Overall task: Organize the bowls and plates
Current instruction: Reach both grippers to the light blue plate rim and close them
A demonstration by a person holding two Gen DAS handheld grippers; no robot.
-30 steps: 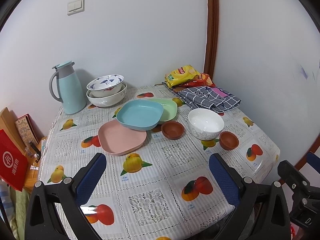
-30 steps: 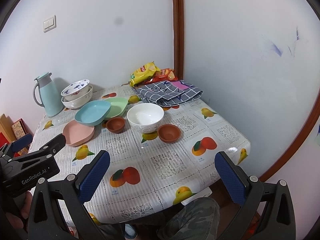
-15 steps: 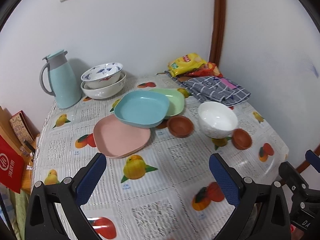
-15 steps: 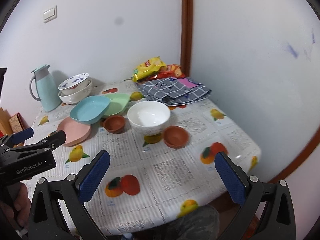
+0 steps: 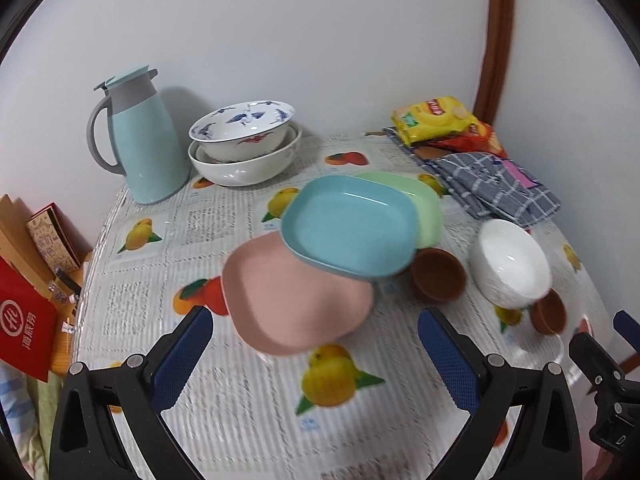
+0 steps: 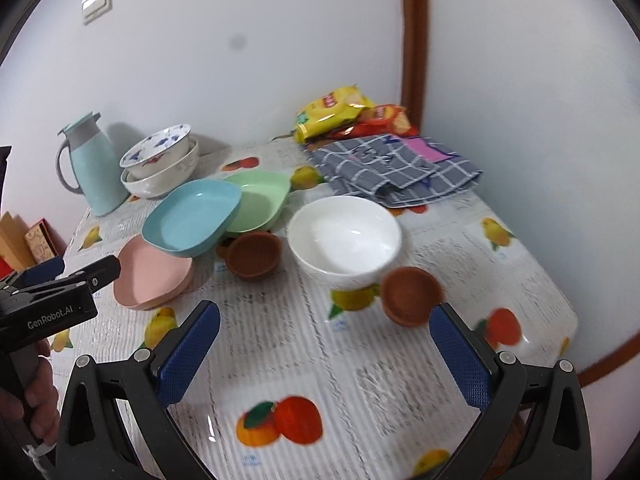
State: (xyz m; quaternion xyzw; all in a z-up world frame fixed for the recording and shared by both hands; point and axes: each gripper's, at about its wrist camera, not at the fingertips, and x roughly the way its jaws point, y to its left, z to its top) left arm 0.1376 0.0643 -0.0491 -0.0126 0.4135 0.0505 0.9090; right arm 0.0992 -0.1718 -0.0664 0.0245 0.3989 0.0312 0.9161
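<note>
My left tongs [image 5: 316, 352] hang wide open and empty over the near part of the desk [image 5: 240, 412], pads either side of the near rim of the pink plate [image 5: 296, 304]. The blue plate [image 5: 348, 228] leans on the pink one's far edge and overlaps the green plate [image 5: 428, 204] behind it. My right tongs [image 6: 324, 352] are spread just as wide, holding nothing, above bare fruit-print cloth. Just ahead sits the white bowl [image 6: 344, 236], touching or nearly touching a small brown bowl [image 6: 410, 296] by my right pad; another brown bowl [image 6: 254, 256] sits between the white bowl and the plates. Two nested bowls [image 5: 244, 148] stand beside the thermos jug [image 5: 140, 140] at the wall. The desk's right edge [image 6: 560, 300] drops off close beyond the brown bowl.
</note>
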